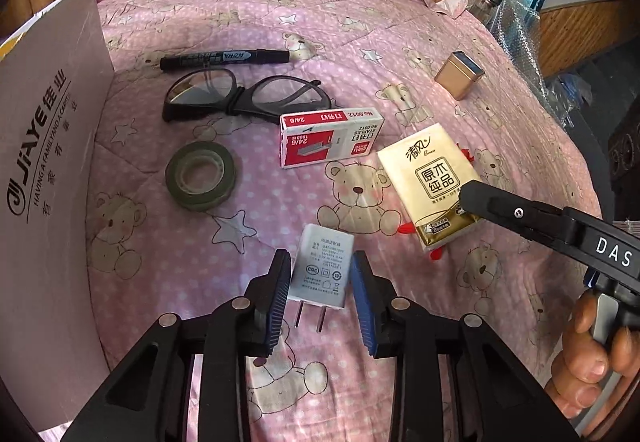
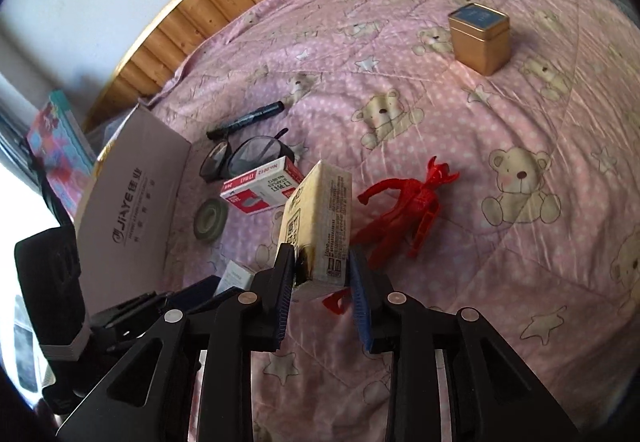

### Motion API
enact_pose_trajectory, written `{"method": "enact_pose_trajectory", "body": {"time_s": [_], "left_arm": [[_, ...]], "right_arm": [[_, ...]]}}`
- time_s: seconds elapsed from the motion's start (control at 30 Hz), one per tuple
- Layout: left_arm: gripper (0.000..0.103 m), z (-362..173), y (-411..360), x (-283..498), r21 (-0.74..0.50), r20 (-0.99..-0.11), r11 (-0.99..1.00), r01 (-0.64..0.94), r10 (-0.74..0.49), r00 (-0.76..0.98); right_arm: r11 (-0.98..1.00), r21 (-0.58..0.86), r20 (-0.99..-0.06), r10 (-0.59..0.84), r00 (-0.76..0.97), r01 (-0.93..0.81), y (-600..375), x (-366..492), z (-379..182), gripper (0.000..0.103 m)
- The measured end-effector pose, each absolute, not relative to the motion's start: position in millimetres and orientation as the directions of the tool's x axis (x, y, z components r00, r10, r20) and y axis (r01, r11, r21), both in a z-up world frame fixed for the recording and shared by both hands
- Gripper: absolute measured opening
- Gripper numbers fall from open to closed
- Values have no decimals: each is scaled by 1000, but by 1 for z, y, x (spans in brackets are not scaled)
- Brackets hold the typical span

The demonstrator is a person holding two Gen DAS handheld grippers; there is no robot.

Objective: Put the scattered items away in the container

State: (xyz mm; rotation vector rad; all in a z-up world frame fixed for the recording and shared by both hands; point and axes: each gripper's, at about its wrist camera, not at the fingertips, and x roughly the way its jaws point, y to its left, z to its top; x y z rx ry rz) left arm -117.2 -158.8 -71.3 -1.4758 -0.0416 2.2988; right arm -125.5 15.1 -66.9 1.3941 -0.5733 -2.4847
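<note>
A white charger (image 1: 322, 268) lies flat on the pink quilt, prongs toward me. My left gripper (image 1: 320, 276) is shut on the charger, one blue pad on each of its sides. My right gripper (image 2: 320, 270) is shut on the near end of a yellow tissue pack (image 2: 320, 210), which stands tilted above the quilt. From the left wrist view, the right gripper (image 1: 470, 200) reaches the tissue pack (image 1: 430, 178) from the right. The cardboard box (image 1: 48, 162) (image 2: 132, 210) stands at the left. A red toy figure (image 2: 404, 210) lies just beyond the pack.
Scattered between box and pack are a black marker (image 1: 224, 58), black glasses (image 1: 244, 98), a red-and-white staples box (image 1: 330, 136) and a tape roll (image 1: 200, 176). A gold tin (image 1: 458, 74) (image 2: 480, 38) stands far right. A glass bottle (image 1: 486, 4) and bubble wrap sit past the bed's edge.
</note>
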Motion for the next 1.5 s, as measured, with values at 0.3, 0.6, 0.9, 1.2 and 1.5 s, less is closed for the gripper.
{"method": "enact_pose_trajectory", "body": {"time_s": [0.3,0.6,0.9,1.2,1.5], "left_arm": [[33,-80,-160,-114,-235,-865,-926,-297,338,-371],[33,-52,-171,-103,-204,-854,-941,-270,306,-421],[33,-28,-176,-85,-181,-843,-950,-256,284,-457],[33,-7,-179,-68,-164,-827,-953,-254,274,-492],[33,12,-182,-57,-152,-808,-957,-246,264,-527]], "right_arm": [[-907,414,-758,-393,-521,82,-3,-125,-69,24],[-907,407,-748,-401,-528,112,-7,-105,-55,23],[-905,401,-735,-410,-540,140,-11,-80,-41,23],[-900,410,-725,-418,-548,145,-12,-62,-34,23],[-898,410,-710,-424,-563,159,-14,-52,-22,23]]}}
